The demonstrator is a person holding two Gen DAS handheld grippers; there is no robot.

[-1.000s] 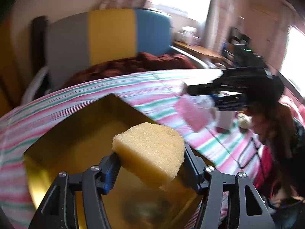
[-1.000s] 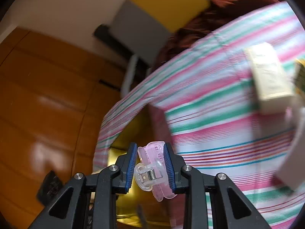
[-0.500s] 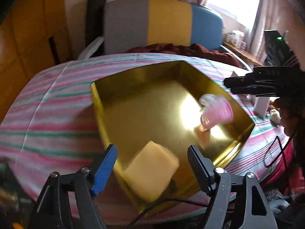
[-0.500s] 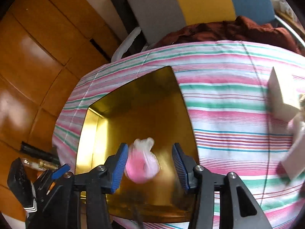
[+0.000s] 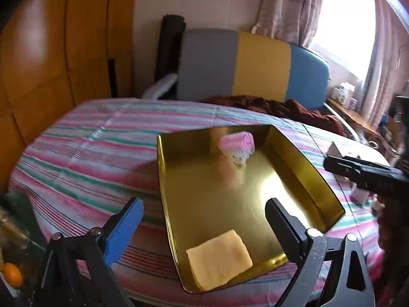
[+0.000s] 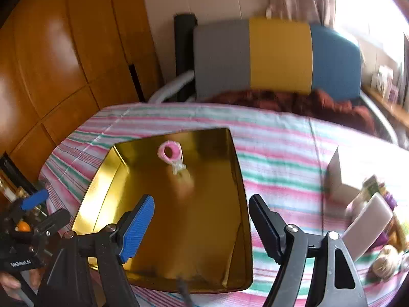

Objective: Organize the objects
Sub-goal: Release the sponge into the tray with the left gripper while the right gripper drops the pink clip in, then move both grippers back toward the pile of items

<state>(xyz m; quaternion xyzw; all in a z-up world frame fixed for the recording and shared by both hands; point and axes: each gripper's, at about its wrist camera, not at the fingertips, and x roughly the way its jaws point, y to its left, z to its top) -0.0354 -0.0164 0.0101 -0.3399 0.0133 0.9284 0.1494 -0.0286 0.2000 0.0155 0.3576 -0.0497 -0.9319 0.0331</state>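
Observation:
A gold tray (image 5: 294, 158) lies on the striped tablecloth. A yellow sponge (image 5: 219, 258) rests flat in its near corner. A pink hair clip (image 5: 236, 144), blurred, sits at the tray's far end, and the right wrist view shows the hair clip (image 6: 170, 153) in the gold tray (image 6: 107, 179) too. My left gripper (image 5: 204, 226) hovers over the tray's near edge, its jaws opening, with nothing between them. My right gripper (image 6: 202, 227) is above the tray's near side, jaws also opening and empty. Each gripper appears in the other's view: the right gripper (image 5: 358, 171) and the left gripper (image 6: 33, 204).
A white box (image 6: 340, 176) and several small items (image 6: 370, 220) crowd the cloth right of the tray. A grey, yellow and blue chair back (image 5: 255, 66) with a dark red blanket (image 5: 281, 107) stands behind the table. Wooden panels (image 5: 51, 64) rise at left.
Both grippers opened and let go: the sponge dropped into the tray's near corner, the pink clip into its far end. Both grippers drew back from the tray and rolled level.

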